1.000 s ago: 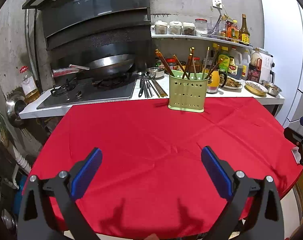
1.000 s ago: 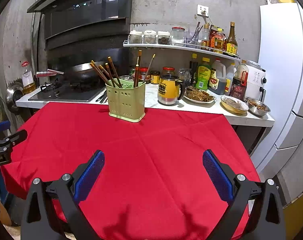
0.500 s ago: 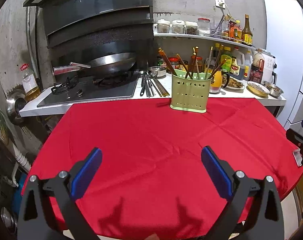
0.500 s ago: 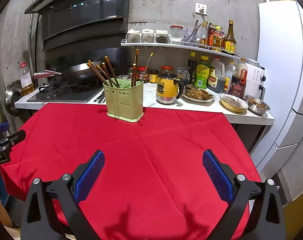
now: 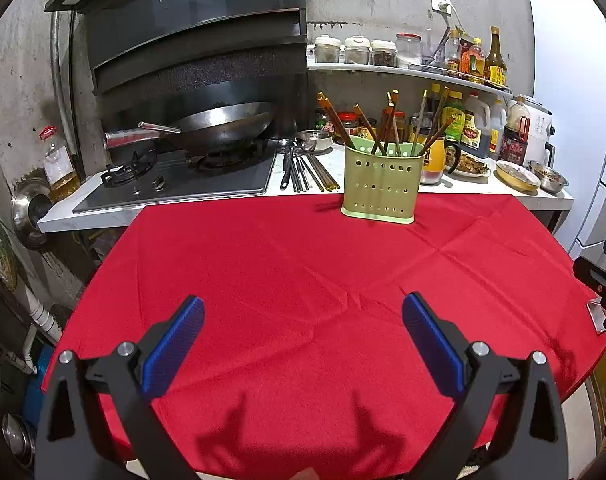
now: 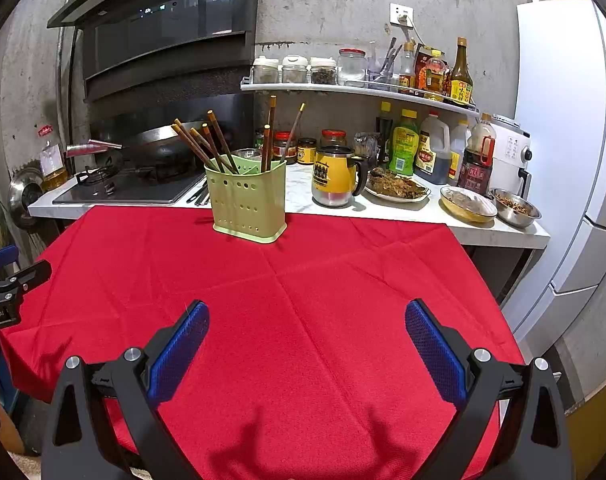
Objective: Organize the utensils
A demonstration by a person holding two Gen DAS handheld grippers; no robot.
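A light green perforated utensil holder [image 5: 379,188] [image 6: 247,200] stands at the far edge of the red tablecloth [image 5: 303,280] [image 6: 303,300], with several brown chopsticks [image 5: 335,120] [image 6: 195,144] sticking up from it. More chopsticks and metal spoons [image 5: 303,166] lie loose on the white counter between the stove and the holder. My left gripper [image 5: 303,320] hovers open over the near part of the cloth, nothing between its blue pads. My right gripper [image 6: 307,324] is likewise open and empty, well short of the holder.
A wok [image 5: 223,124] sits on the gas stove [image 5: 183,180] at the back left. A yellow mug [image 6: 337,176], plates and bowls of food [image 6: 395,188], and sauce bottles [image 6: 403,144] crowd the counter at the right. A white fridge [image 6: 563,120] stands far right.
Both grippers have drifted slightly; the holder sits a little higher and further right in the left wrist view. Both stay open and empty.
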